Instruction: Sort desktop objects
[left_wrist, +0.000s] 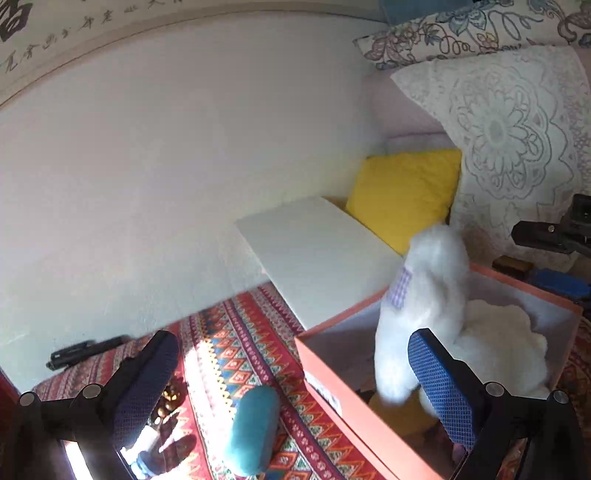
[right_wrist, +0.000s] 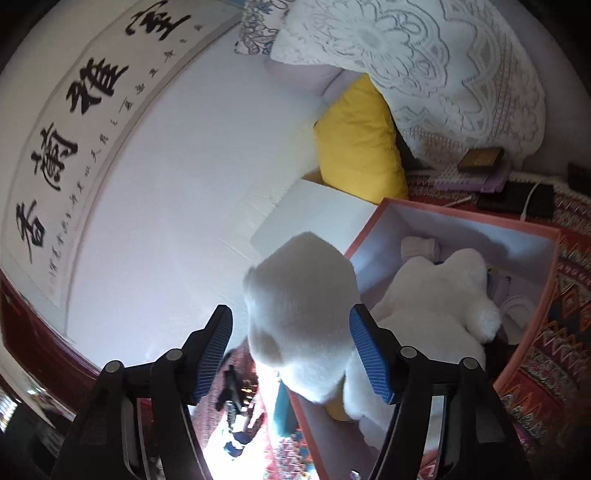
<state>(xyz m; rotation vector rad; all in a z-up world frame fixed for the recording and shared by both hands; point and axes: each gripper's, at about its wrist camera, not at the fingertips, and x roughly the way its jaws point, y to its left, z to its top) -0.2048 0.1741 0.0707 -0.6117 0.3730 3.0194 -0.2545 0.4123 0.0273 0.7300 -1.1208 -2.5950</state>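
Observation:
A fluffy white plush toy (left_wrist: 417, 302) with a checked patch stands upright, blurred, at the near end of an orange box (left_wrist: 343, 387). A second white plush (left_wrist: 498, 332) lies deeper inside, with something yellow (left_wrist: 399, 413) under the first. My left gripper (left_wrist: 293, 336) is open, its fingers straddling the box's near corner and holding nothing. In the right wrist view my right gripper (right_wrist: 290, 310) is open above the box (right_wrist: 535, 332). The upright plush (right_wrist: 303, 310) shows between its fingers with a gap at the left pad (right_wrist: 214, 350). The other plush (right_wrist: 436, 291) lies beyond.
A teal oblong case (left_wrist: 251, 432) lies on the patterned cloth (left_wrist: 236, 343) left of the box. A white flat board (left_wrist: 317, 254) leans behind the box, beside a yellow cushion (left_wrist: 402, 192). A black object (left_wrist: 85, 350) lies by the wall. Small boxes and cables (right_wrist: 517, 195) sit past the box.

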